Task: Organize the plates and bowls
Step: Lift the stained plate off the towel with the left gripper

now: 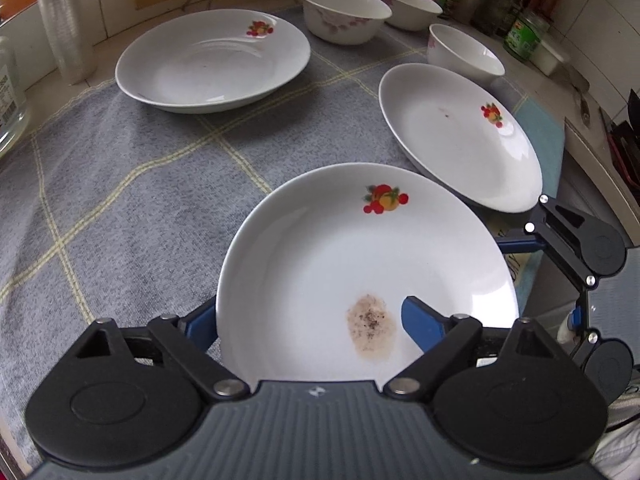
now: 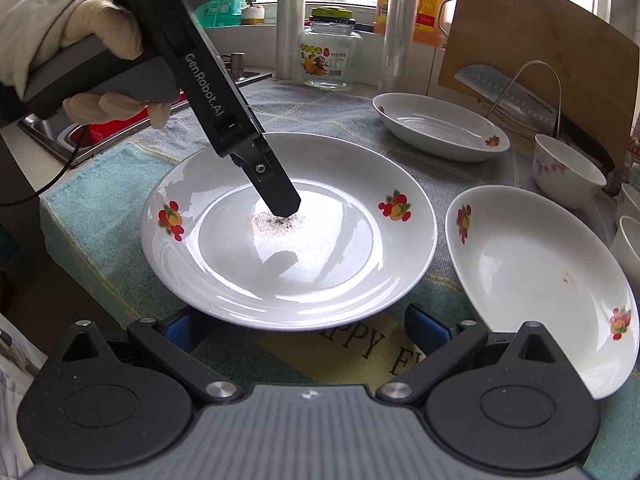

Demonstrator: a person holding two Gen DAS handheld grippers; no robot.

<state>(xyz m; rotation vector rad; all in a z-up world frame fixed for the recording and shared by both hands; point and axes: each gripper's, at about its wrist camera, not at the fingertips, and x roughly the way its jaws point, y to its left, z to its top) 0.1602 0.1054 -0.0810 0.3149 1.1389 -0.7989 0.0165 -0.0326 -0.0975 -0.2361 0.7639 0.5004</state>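
looking left to right from my left gripper [image 1: 316,320]: a glass jar [image 1: 10,92] at the worktop edge, a far plate [image 1: 212,60], three bowls [image 1: 344,14], a right plate [image 1: 460,136]. my left gripper straddles the stained plate [image 1: 360,264]'s rim, grip unclear. my right gripper [image 2: 304,330] hangs apart beside that plate.

Grey checked cloth [image 1: 132,184] over the counter, three white plates [image 1: 212,60] (fruit-printed), three bowls [image 1: 344,12] behind.

"GenRobot.AI" on left hand-held gripper [image 2: 285,210]
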